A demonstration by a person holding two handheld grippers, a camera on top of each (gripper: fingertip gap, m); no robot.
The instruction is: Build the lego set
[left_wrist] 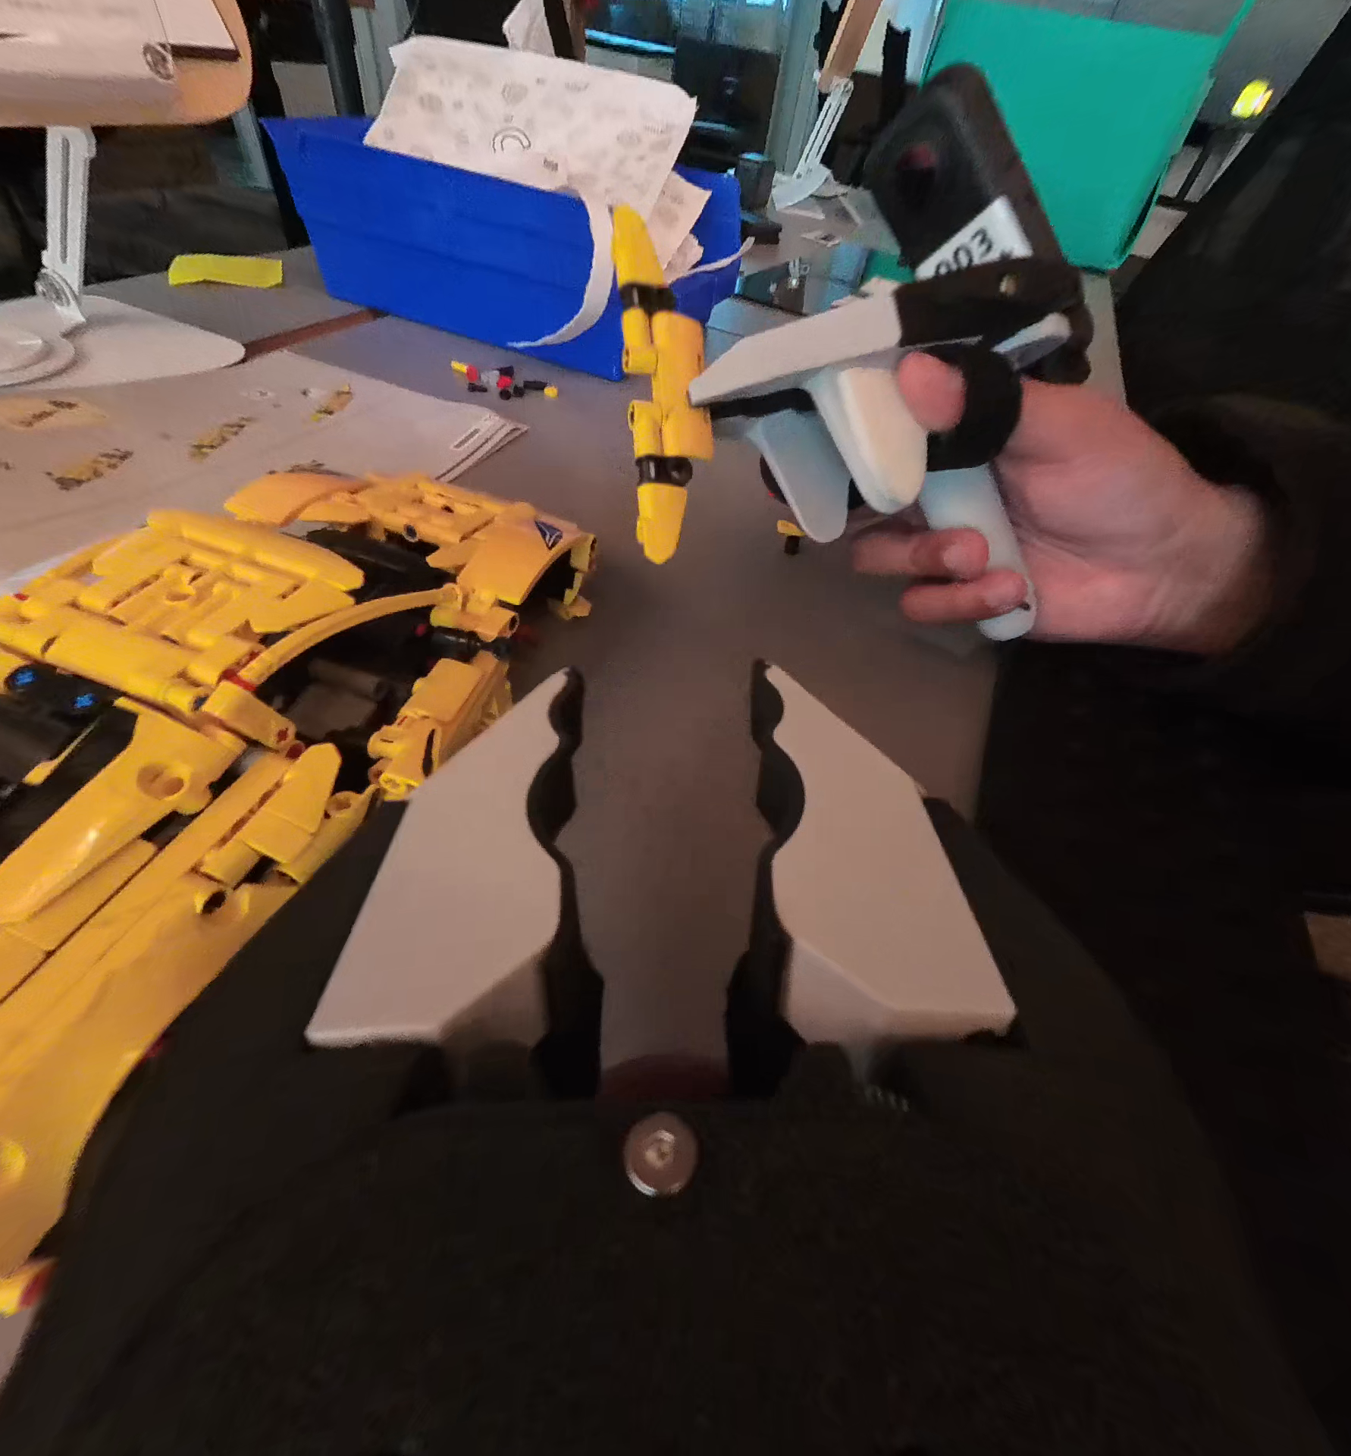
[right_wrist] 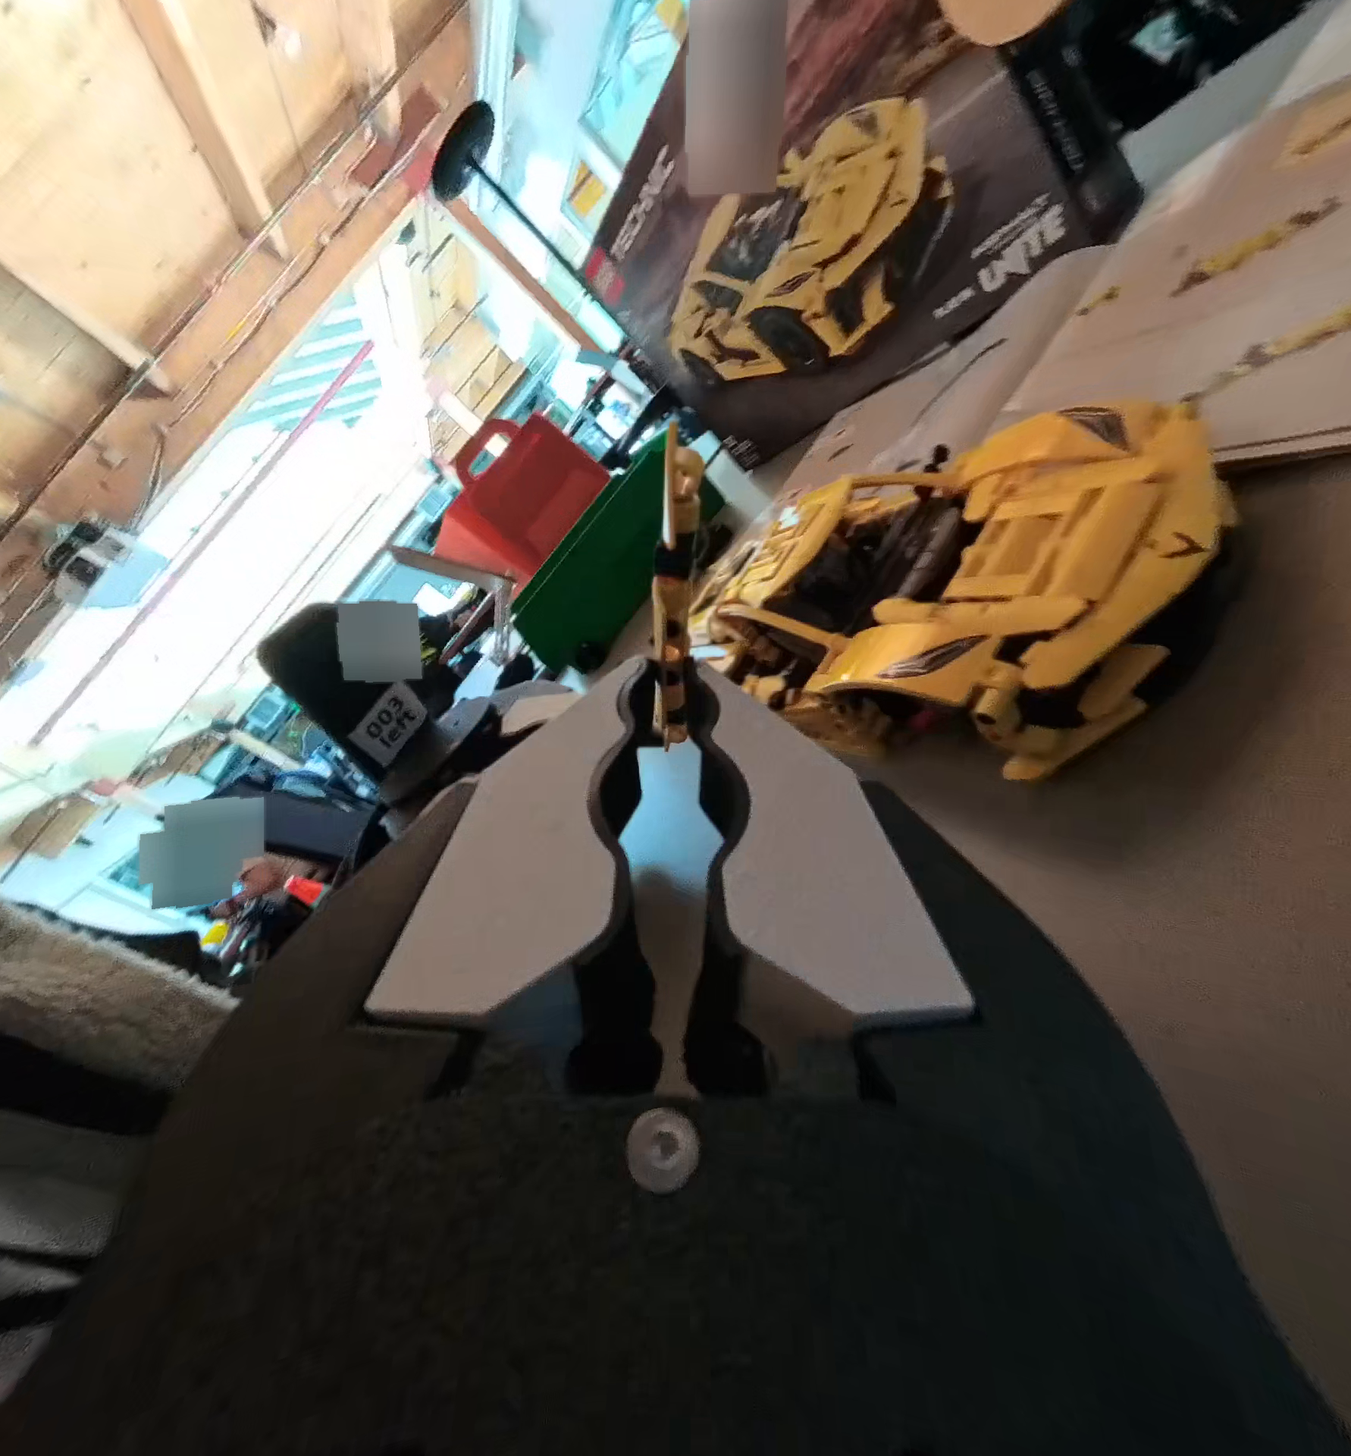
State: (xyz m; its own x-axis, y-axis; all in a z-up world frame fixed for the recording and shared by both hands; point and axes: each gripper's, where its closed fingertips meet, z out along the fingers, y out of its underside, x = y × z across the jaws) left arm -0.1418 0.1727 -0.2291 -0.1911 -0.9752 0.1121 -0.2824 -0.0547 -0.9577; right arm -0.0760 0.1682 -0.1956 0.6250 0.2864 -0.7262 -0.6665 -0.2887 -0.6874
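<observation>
right gripper clamped on yellow subassembly — aloft | left gripper apart, empty | car at worktop's left edge — steady it before pressing on

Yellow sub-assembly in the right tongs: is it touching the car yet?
Apart. The left wrist view shows the yellow sub-assembly held in the air by the right tongs, with bare table between it and the car.

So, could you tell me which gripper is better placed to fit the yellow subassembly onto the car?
Probably the right gripper: it already grips the yellow subassembly above the table. The left gripper is open and empty beside the car.
</observation>
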